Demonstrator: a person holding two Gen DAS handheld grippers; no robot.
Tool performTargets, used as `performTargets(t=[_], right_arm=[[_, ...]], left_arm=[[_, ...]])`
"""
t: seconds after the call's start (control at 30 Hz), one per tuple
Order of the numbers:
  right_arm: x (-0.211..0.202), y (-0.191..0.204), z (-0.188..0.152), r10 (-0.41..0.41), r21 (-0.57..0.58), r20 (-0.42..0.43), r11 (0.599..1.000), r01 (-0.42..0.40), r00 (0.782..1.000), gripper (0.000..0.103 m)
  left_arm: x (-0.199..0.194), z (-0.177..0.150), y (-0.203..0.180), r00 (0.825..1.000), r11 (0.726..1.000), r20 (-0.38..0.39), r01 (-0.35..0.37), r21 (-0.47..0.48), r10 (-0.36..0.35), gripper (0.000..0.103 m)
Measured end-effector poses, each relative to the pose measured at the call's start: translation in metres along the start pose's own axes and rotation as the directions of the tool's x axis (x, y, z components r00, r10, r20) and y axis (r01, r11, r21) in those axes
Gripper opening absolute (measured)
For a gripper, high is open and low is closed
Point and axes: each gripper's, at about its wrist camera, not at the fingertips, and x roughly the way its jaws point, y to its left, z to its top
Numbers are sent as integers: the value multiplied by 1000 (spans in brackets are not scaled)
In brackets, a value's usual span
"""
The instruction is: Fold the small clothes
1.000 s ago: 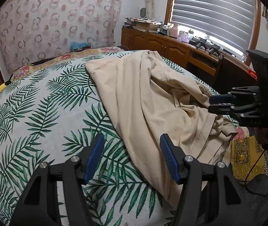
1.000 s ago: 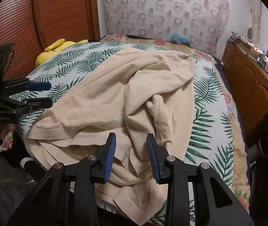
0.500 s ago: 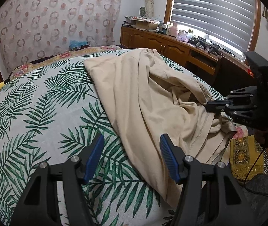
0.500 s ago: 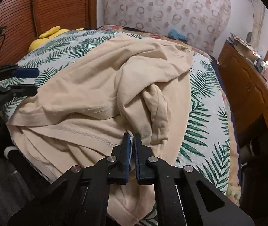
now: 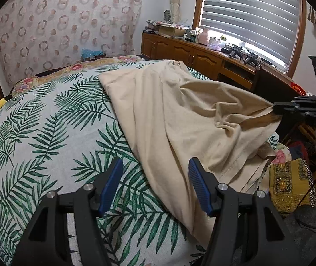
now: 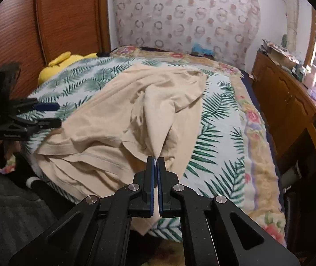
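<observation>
I have the shirt [image 6: 122, 119] pinched in my right gripper [image 6: 157, 161], jaws shut tight on a raised peak of beige cloth at the middle of the right wrist frame. My left gripper [image 5: 155, 184] hangs with its jaws wide, nothing between them, low in its own frame above the leaf-print bedspread [image 5: 47, 133] just beside the shirt's near edge.

The shirt lies rumpled across the bed, running from the upper middle of the left wrist frame down to the lower right, where its hem spills over the edge of the mattress.

I judge it light, soft and limp: the cloth tents up to the pinch and sags away in folds, so it will follow whatever I lift and keep no shape of its own. It should not slip much from the ribbed pads [image 5: 196, 184]. A single-point hold only bunches it, I think (a second hold is wanted), and the stitched hem [image 5: 231, 170] or a corner looks the best place for the left jaws.

The left view shows the right gripper from the side at the frame's right edge, cloth drawn taut to its tip, and a patterned yellow cloth [image 5: 289, 181] below the bed. The right view shows the layered bunching under the pinch, plus a yellow plush [image 6: 56, 66] at upper left.
</observation>
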Motion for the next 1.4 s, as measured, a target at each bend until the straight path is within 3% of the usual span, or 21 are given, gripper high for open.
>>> performTargets(t=[0.17, 0.37, 0.43, 0.53, 0.67, 0.8, 0.93, 1.03, 1.07, 1.13, 1.4], right_arm=[[-31, -9, -1, 10, 10, 3, 1000, -10, 1000, 0], [-13, -17, -28, -40, -1, -108, 999, 40, 993, 0], [-7, -18, -30, -40, 15, -110, 999, 42, 993, 1], [-2, -12, -25, -47, 9, -78, 999, 48, 996, 15], [10, 5, -14, 5, -8, -39, 1000, -5, 999, 30], [39, 24, -11, 59, -24, -62, 998, -61, 996, 33], [59, 29, -15, 20, -53, -99, 998, -25, 995, 33], [57, 24, -20, 25, -48, -112, 998, -31, 993, 4], [52, 21, -22, 40, -43, -111, 998, -45, 993, 1], [39, 17, -24, 77, -34, -115, 996, -82, 990, 1], [-6, -2, -35, 9, -64, -151, 998, -19, 989, 1]], left_arm=[[-8, 3, -3, 1000, 1000, 12, 6, 6, -6, 60], [-3, 0, -6, 1000, 1000, -10, 6, 16, -6, 60], [-1, -2, -5, 1000, 1000, -20, 4, 14, -4, 60], [2, -4, -3, 999, 1000, -33, -4, 9, 4, 60], [-1, -3, -2, 999, 1000, -34, -12, 10, 12, 60], [-5, -1, 0, 1000, 1000, -26, -14, 14, 15, 60], [-7, -1, -1, 1000, 1000, -27, -13, 15, 13, 60], [-4, -2, 0, 999, 1000, -41, -4, 8, 5, 60], [-2, -3, 0, 999, 1000, -46, -3, 6, 3, 60], [-1, -4, -1, 999, 1000, -54, -1, 6, 1, 60], [5, -11, -4, 996, 1000, -88, 11, 6, -10, 60]])
